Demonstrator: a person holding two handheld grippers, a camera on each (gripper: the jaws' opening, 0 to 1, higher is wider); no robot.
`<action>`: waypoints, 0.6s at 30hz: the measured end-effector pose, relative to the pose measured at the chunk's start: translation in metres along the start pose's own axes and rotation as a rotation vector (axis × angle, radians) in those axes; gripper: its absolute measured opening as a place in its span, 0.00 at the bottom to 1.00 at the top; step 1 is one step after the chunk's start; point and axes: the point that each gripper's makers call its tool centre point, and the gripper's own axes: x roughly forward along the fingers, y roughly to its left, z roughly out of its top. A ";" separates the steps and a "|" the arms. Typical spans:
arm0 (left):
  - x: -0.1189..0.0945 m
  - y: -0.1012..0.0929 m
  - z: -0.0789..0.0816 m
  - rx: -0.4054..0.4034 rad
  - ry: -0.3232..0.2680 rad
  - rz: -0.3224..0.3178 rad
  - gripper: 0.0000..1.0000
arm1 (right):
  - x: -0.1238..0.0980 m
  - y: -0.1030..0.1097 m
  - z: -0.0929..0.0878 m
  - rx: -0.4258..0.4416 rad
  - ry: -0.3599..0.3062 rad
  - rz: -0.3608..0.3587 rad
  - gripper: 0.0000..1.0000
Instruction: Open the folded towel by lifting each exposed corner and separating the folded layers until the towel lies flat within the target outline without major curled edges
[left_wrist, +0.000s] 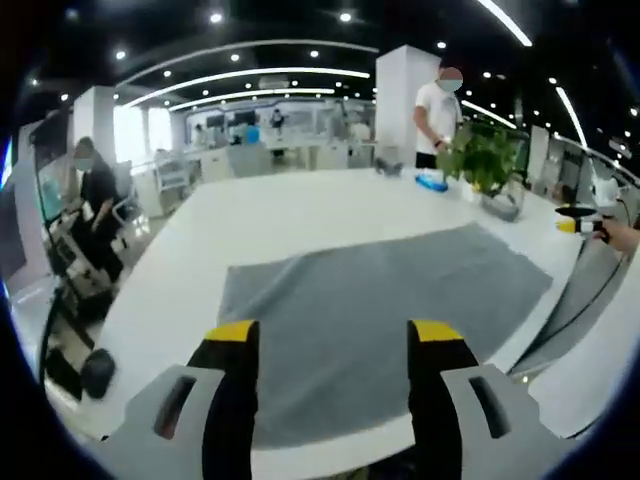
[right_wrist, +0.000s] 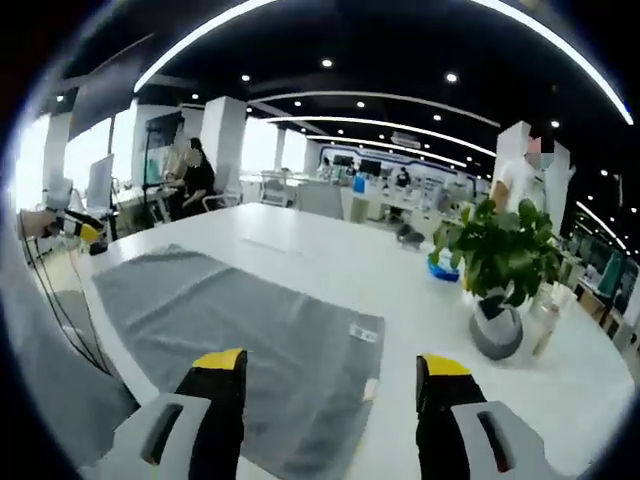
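Note:
A grey towel (left_wrist: 370, 320) lies spread out on the white table (left_wrist: 300, 215), and its edges look flat. My left gripper (left_wrist: 335, 335) hovers over the towel's near edge, open, with nothing between its yellow-tipped jaws. The right gripper (left_wrist: 580, 222) shows small at the far right, held by a hand (left_wrist: 622, 236). In the right gripper view the towel (right_wrist: 230, 320) stretches to the left, a small white label (right_wrist: 362, 333) near its corner. My right gripper (right_wrist: 332, 365) stands open over that corner, holding nothing. The left gripper (right_wrist: 82, 230) sits at the far left edge.
A potted plant (left_wrist: 490, 160) (right_wrist: 505, 255) and a blue object (left_wrist: 432, 182) (right_wrist: 440, 265) stand on the table beyond the towel. A person (left_wrist: 440, 110) stands behind the plant. Another person (left_wrist: 95, 200) sits at a desk. Dark cables (right_wrist: 60, 300) run by the table edge.

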 end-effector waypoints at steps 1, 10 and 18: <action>0.000 -0.005 0.002 0.004 -0.010 0.005 0.65 | -0.002 0.001 0.004 -0.017 -0.023 0.019 0.83; -0.019 -0.047 0.016 -0.008 -0.098 0.018 0.99 | -0.013 0.010 0.013 0.000 -0.072 0.102 1.00; -0.038 -0.073 0.019 -0.032 -0.139 0.050 0.99 | -0.023 0.007 0.022 0.010 -0.141 0.145 1.00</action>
